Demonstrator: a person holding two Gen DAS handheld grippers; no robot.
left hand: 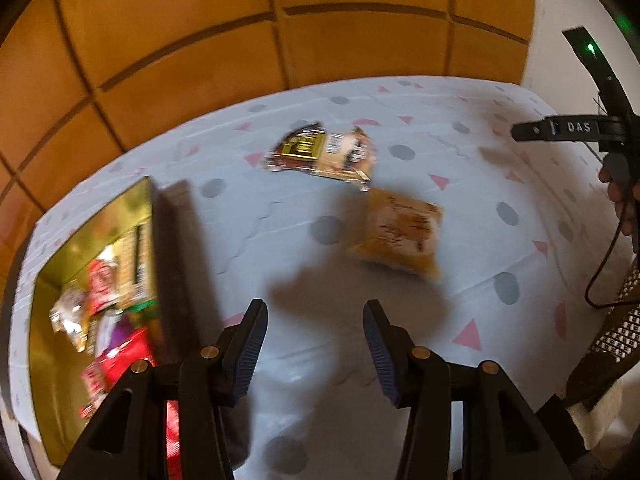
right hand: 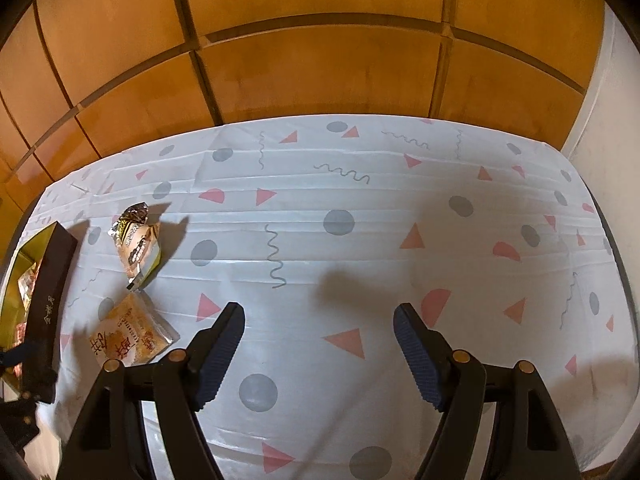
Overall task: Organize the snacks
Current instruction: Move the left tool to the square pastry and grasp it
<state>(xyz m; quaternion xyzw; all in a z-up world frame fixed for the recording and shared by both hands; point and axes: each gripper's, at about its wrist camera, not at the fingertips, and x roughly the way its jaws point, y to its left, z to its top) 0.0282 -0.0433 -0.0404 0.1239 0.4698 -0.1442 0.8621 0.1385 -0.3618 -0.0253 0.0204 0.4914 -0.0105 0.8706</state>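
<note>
Two snack packets lie on the patterned tablecloth. An orange packet (left hand: 398, 232) lies just ahead and right of my open, empty left gripper (left hand: 316, 328); it also shows in the right wrist view (right hand: 128, 330). A brown and gold packet (left hand: 324, 154) lies farther back, seen too in the right wrist view (right hand: 138, 244). A gold box with a dark rim (left hand: 160, 248) holds several snacks at the left, and shows at the left edge of the right wrist view (right hand: 48, 292). My right gripper (right hand: 318, 328) is open and empty over bare cloth; in the left wrist view it appears at far right (left hand: 520, 132).
The table (right hand: 340, 184) has a white cloth with grey dots and pink triangles. Orange panelled wall (right hand: 320, 60) runs behind it. A white wall (right hand: 604, 128) stands at the right. A cable (left hand: 600, 272) hangs by the right gripper.
</note>
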